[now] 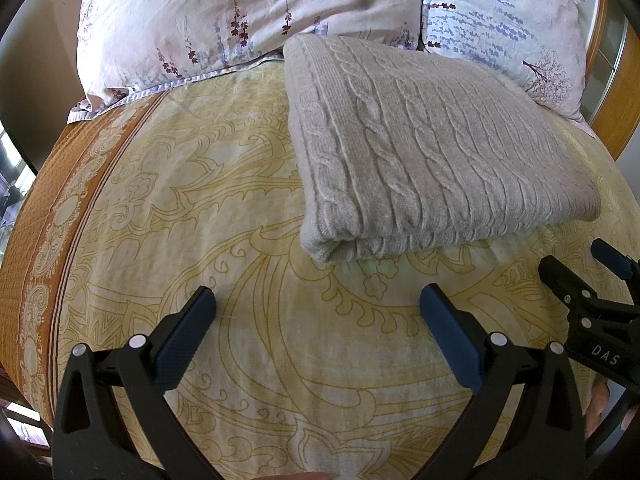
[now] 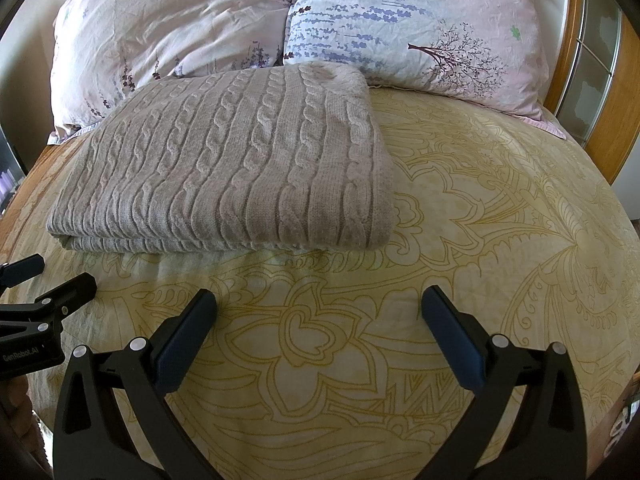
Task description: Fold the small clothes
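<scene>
1. Left wrist view: my left claw [image 1: 318,312] hangs released, its two blue pads spread wide over the yellow patterned bedspread [image 1: 200,208], with nothing between them.
2. The folded grey cable-knit sweater [image 1: 432,144] lies flat on the bed ahead and to the right of this claw, apart from it. Its cable ribs run away from me toward the pillows, and that is also its long axis; the rounded folded edge faces me.
3. Two floral pillows [image 1: 224,20] sit behind the sweater, its far end touching them. My right claw [image 1: 580,272] shows at the right edge.
4. Right wrist view: my right claw [image 2: 320,312] is likewise released, pads wide apart above the bedspread [image 2: 480,220], holding nothing.
5. Here the sweater [image 2: 240,160] lies ahead and to the left, ribs slanting away toward the pillows [image 2: 400,20], the stacked layered edge nearest me.
6. My left claw [image 2: 48,280] shows at the left edge, near the sweater's near corner but not touching it, with its fingers apart.
</scene>
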`<state>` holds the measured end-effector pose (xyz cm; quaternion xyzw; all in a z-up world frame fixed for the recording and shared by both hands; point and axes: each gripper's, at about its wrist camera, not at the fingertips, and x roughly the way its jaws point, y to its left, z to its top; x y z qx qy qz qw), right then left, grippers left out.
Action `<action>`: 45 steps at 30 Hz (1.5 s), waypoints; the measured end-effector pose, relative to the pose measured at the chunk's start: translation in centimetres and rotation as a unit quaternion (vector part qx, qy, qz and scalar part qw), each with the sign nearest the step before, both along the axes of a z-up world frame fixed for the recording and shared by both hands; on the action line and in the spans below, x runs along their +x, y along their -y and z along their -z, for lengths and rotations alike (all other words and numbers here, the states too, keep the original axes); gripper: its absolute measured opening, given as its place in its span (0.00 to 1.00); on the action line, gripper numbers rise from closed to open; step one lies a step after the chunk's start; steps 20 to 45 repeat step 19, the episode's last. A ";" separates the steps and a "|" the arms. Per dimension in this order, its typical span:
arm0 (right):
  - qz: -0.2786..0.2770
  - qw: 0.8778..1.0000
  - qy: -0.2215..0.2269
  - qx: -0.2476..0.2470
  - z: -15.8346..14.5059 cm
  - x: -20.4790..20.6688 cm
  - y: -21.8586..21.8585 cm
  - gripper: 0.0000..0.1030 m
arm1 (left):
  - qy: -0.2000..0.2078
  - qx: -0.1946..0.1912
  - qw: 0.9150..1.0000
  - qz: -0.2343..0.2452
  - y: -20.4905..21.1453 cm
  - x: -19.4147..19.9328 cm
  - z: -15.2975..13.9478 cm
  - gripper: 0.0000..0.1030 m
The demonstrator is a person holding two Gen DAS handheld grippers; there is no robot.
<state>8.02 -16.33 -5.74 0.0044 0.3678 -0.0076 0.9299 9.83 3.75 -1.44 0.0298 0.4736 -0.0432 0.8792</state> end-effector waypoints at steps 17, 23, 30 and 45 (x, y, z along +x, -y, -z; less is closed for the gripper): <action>0.008 1.000 -0.002 0.001 -0.1 -0.2 0.2 0.99 | -0.013 0.003 1.000 0.008 -0.3 0.4 -0.2 0.98; 0.008 1.000 -0.002 0.001 -0.2 0.0 0.1 0.99 | -0.013 0.003 1.000 0.009 -0.3 0.4 -0.2 0.98; 0.008 1.000 -0.002 0.001 -0.2 0.0 0.1 0.99 | -0.013 0.003 1.000 0.009 -0.3 0.4 -0.2 0.98; 0.008 1.000 -0.002 0.001 -0.2 0.0 0.1 0.99 | -0.013 0.003 1.000 0.009 -0.3 0.4 -0.2 0.98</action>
